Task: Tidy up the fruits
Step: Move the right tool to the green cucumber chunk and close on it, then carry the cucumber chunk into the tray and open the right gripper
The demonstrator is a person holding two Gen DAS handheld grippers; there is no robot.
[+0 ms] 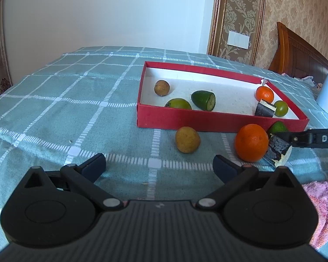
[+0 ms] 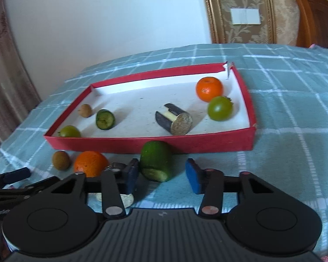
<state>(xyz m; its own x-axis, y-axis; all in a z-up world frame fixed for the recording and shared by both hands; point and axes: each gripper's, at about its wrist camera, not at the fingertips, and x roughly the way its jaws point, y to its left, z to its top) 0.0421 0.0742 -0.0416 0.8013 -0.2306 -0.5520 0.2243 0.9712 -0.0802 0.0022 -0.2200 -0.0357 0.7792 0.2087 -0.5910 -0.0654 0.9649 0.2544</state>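
Fingers (image 2: pixel 131 174) of the right gripper (image 2: pixel 163 176) straddle the green cut fruit (image 2: pixel 156 163), part-way closed but not clamped. The left-hand pad sits at or just off its skin; I can't tell if it touches. The right-hand pad is clearly apart from it. No grip yet.

Green fruit lies on the bed (image 2: pixel 295 109), just outside the front wall of the red box (image 2: pixel 207 146). Its long axis runs away from the fingers toward the box, cut face toward the gripper. It sits left of centre in the gap, so I'd expect a squeeze to nudge it sideways unless the gripper centres first. After that it's a lift over the low wall.

Left gripper (image 1: pixel 159 167) has its fingers as wide apart as they go, holding and touching nothing. It's low over the bed, pointing at the brown fruit (image 1: pixel 188 139), which lies ahead and slightly right of its centre line. The orange (image 1: pixel 251 143) and a dark cylinder piece (image 1: pixel 277 149) are further right, beside the right gripper. So the right hand is nearer the green fruit, the left nearer the brown one.
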